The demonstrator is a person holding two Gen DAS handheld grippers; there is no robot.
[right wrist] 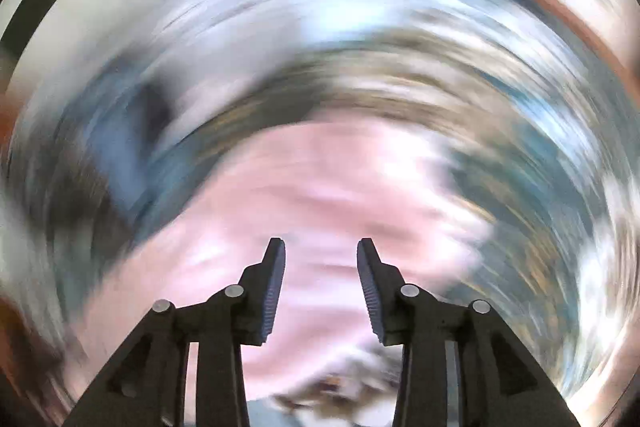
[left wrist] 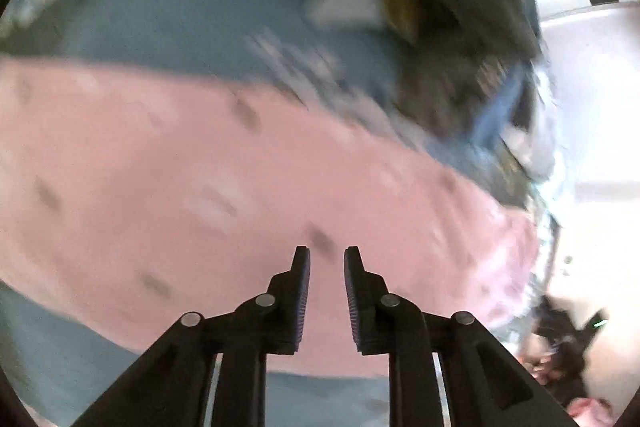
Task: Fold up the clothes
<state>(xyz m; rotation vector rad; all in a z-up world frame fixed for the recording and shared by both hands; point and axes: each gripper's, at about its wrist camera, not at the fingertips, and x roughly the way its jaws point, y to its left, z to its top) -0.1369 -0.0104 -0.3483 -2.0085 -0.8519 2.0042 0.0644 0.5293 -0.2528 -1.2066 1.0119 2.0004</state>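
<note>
Hovering over a wide pink garment [left wrist: 240, 187] dotted with small dark marks, the left gripper [left wrist: 327, 255] has its jaws a little apart with nothing between them. The pink cloth lies spread on a blue-grey surface [left wrist: 172, 11], and beyond its far edge sits a heap of other clothes [left wrist: 448, 39] — dark, grey and blue pieces, too smeared to sort out. The right gripper [right wrist: 321, 247] also stands with its jaws apart and empty, wider than the left, and the same pink fabric [right wrist: 320, 179] fills the ground ahead of it; everything around that view is a whirl of blur, so I cannot say where its edges run.

To my eye both tools are between grasps, about to take hold of the pink piece for a fold. Doing that well seems to call for slowing down first — the right side especially — so each claw can find a true edge or corner instead of pinching the middle of the cloth. Taking matching corners on the same side, gripping only one layer, and lifting both together should keep the fold line straight. A careless sweep near the far edge could drag the heap along.
</note>
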